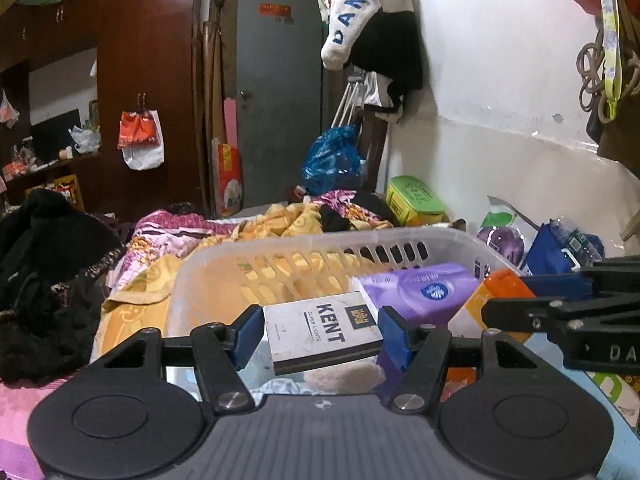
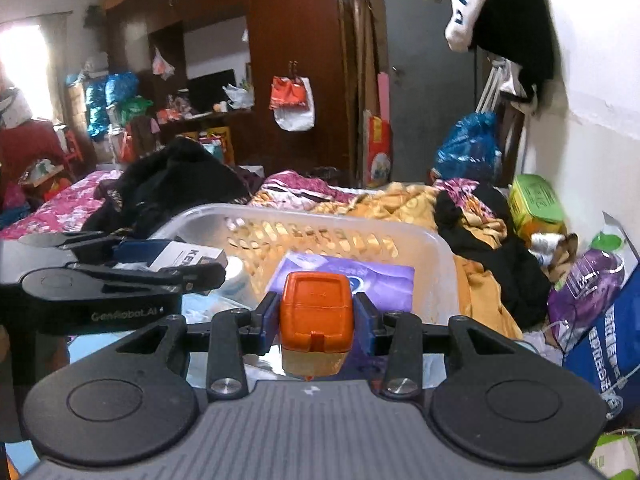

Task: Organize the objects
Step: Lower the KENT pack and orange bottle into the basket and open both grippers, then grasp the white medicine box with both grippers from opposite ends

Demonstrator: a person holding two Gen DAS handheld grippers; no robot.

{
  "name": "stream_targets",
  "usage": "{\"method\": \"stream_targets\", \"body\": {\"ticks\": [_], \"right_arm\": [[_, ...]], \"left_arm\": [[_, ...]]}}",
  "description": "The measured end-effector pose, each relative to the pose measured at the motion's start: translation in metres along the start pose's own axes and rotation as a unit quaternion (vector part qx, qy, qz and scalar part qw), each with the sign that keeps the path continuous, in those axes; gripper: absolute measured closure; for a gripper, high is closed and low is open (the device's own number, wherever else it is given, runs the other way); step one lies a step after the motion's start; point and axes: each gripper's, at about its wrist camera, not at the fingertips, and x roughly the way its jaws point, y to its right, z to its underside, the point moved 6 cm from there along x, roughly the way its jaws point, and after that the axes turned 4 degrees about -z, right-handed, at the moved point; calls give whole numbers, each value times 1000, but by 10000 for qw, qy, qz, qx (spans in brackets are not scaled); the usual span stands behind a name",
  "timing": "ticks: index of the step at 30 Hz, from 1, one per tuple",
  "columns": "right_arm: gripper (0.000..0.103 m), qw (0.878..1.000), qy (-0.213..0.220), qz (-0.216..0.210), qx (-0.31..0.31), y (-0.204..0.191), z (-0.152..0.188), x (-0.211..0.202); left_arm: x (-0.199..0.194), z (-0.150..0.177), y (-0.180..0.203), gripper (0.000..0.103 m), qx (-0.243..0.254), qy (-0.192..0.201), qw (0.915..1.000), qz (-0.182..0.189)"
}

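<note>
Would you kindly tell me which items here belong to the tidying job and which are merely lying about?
Part of the job:
- Kent box in left gripper
- orange-capped bottle in right gripper
- clear basket
- purple tissue pack

Lying about:
- green tub
- blue bag
- black clothing

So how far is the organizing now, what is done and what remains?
Done: purple tissue pack lies in the clear basket. In hand: left gripper grips the Kent cigarette box; right gripper grips the orange-capped bottle. Left: releasing both, neither yet down.
</note>
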Motion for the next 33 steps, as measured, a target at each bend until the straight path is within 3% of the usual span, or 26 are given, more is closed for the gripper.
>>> {"method": "stream_targets", "body": {"ticks": [2,3,5,9,12,16,20,25,28,33], "right_arm": [[50,10000,57,26,-32,1,-1,-3],[40,9999,141,31,-27,1,-3,-7],[25,9996,263,30,8,3,-6,-13],[11,9987,487,157,8,8,-6,-26],[0,9956,906,250,-42,11,3,-48],[0,9917,1281,104,-99,17,32,-80],[0,9904,1336,-339,94,20,86,-97],[0,9858,1020,-1295,330,3,148,-93],[0,9824,814,-1667,228,-11,169,-82],[0,9817,695,-1764,-163,-25,178,-68]], "left_arm": [[0,2,1,32,39,18,10000,47],[0,4,1,21,37,-1,10000,41],[0,4,-2,15,-20,21,10000,38],[-2,9,-2,15,-10,5,10000,56],[-18,13,-4,15,-9,237,9997,43],[-63,36,-7,12,-28,658,9973,319],[-107,83,-7,11,169,982,9939,477],[-138,149,2,11,268,1032,9897,950],[-149,175,4,11,314,1054,9878,1106],[-147,203,1,11,486,880,9847,1421]]}}
